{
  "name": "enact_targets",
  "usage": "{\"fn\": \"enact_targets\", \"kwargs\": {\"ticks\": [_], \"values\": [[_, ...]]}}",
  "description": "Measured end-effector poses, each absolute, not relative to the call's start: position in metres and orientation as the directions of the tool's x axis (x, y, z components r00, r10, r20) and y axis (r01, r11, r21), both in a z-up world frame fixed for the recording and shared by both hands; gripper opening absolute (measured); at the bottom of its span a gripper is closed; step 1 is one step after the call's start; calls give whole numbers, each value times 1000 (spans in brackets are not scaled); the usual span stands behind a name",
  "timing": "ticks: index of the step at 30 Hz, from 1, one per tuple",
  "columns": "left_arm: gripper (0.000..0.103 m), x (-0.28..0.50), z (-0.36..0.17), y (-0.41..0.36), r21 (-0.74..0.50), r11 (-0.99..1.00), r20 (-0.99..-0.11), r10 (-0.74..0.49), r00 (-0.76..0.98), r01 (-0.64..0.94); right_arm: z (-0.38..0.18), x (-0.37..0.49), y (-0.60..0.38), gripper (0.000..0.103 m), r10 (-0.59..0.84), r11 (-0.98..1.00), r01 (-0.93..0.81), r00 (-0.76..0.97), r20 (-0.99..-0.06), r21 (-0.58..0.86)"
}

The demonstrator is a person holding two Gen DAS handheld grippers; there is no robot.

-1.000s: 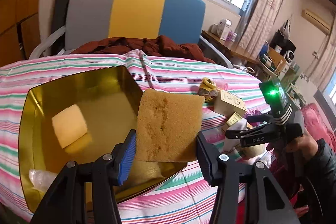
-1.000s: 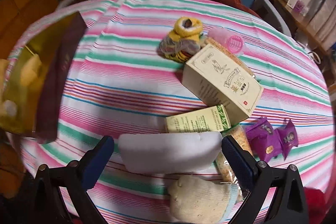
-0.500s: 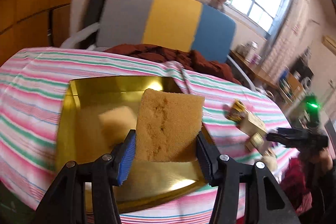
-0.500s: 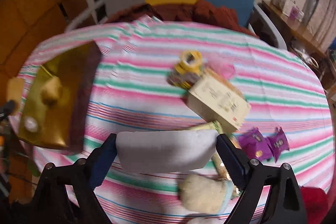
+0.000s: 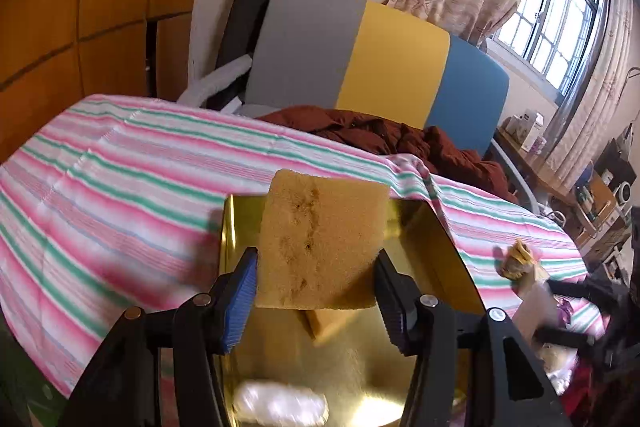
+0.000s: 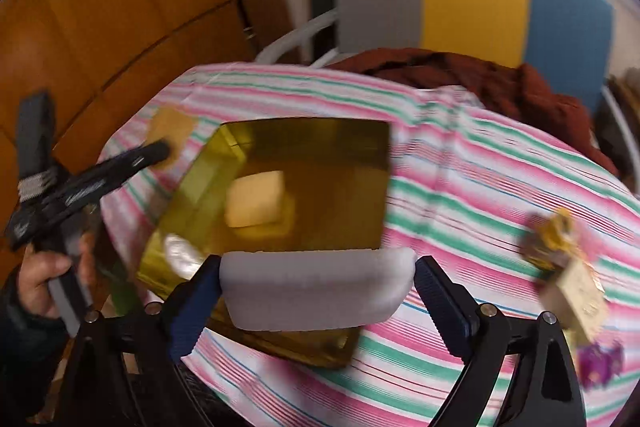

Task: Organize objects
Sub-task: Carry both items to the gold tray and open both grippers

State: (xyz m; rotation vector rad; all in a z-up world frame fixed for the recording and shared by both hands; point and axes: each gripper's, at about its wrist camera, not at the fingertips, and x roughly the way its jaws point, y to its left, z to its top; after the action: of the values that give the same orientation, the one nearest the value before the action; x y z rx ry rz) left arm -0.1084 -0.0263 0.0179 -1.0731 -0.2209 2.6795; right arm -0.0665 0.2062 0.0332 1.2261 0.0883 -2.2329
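Now we clamp the yellow sponge in the left gripper and the white foam block in the right gripper, both aimed at the gold tray mid-frame for deposit.

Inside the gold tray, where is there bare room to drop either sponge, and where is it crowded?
Gold tray: its right half, beside the pale sponge block, lies bare. The near-left corner holds a shiny clear item. On the striped cloth, the stretch right of the tray is open; the far right is crowded with a box and packets.

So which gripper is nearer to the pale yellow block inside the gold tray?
Left, probably. The left gripper, holding a yellow sponge, hangs just above the pale yellow block. The right gripper, holding white foam, hangs at the gold tray near edge.
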Motion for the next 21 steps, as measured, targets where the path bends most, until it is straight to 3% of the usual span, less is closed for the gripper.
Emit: {"fn": "enact_targets", "kwargs": {"ticks": [2, 5, 12, 21], "values": [[69, -124, 16, -26, -206, -967, -670, 252, -698, -151, 27, -68, 186, 103, -483, -805, 544, -374, -792, 234], [82, -136, 14, -30, -224, -965, -674, 254, -693, -136, 18, -69, 164, 103, -506, -785, 562, -338, -794, 261], [82, -125, 12, -43, -233, -968, -665, 225, -712, -88, 6, -64, 154, 103, -486, -796, 552, -338, -806, 249], [82, -79, 0, -36, -155, -987, -682, 144, -717, -50, 5, -45, 160, 103, -438, -827, 533, -412, -799, 178]]}}
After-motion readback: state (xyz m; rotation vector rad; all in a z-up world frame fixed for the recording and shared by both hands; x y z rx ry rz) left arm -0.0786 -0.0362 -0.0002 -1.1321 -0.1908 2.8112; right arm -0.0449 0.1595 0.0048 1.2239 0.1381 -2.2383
